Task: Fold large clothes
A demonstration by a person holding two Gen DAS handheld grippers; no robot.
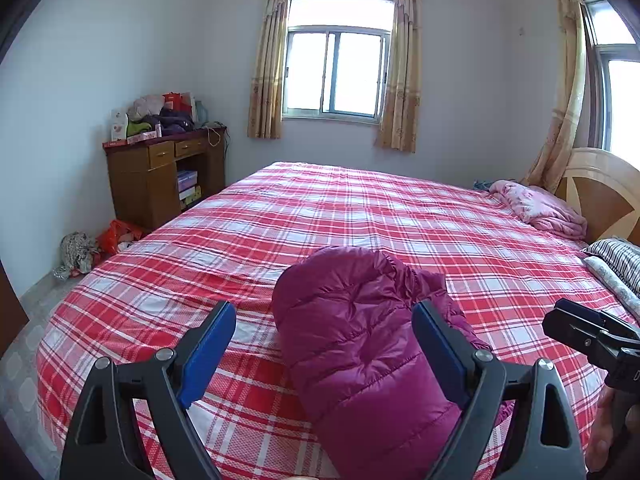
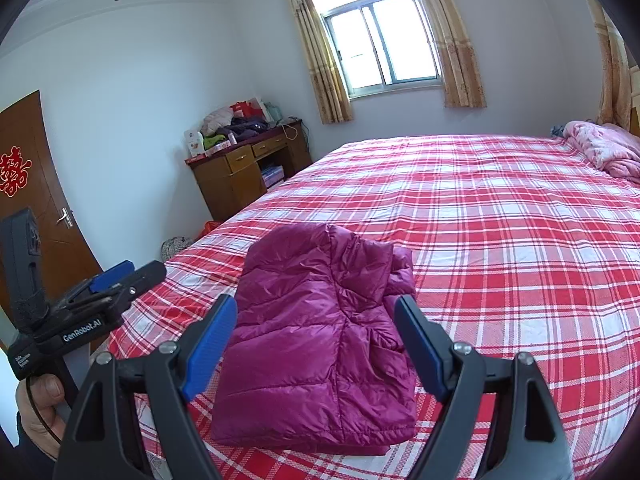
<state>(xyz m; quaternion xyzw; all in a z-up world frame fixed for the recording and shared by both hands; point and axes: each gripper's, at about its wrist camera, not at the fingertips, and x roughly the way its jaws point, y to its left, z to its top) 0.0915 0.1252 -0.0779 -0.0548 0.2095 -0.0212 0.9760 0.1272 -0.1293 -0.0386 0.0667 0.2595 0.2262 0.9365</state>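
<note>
A: Item one, the garment?

B: Magenta quilted down jacket [image 2: 320, 344], lying folded into a compact bundle on the red plaid bedsheet [image 2: 500, 240]. It is sitting just ahead of both tools, near the bed's closer edge.

A: Left gripper?

B: Left gripper [image 1: 324, 354] is hovering with its blue-padded fingers [image 1: 208, 352] spread wide, gripping nothing. The jacket [image 1: 360, 352] is showing in the gap between them and running under the right-hand finger; whether it is touching, I cannot tell.

A: Right gripper?

B: Right gripper [image 2: 316, 350] is likewise standing wide open, empty, with the folded bundle lying between and beyond its fingers [image 2: 212, 344]. The left tool is appearing off to its left, a bare hand [image 2: 38, 404] wrapping the handle.

A: Surroundings, logged from the tools outward?

B: Far ahead and to the left, a wooden desk [image 1: 160, 180] is carrying a heap of clothes and boxes. Straight ahead, a window [image 1: 336, 72] is sitting between beige curtains [image 1: 268, 60]. Far right, a crumpled pink blanket [image 1: 536, 208] is resting by the wooden headboard [image 1: 600, 196]. Hard left of the right tool, a brown door [image 2: 48, 200] is bearing a red paper cutout [image 2: 14, 172].
</note>
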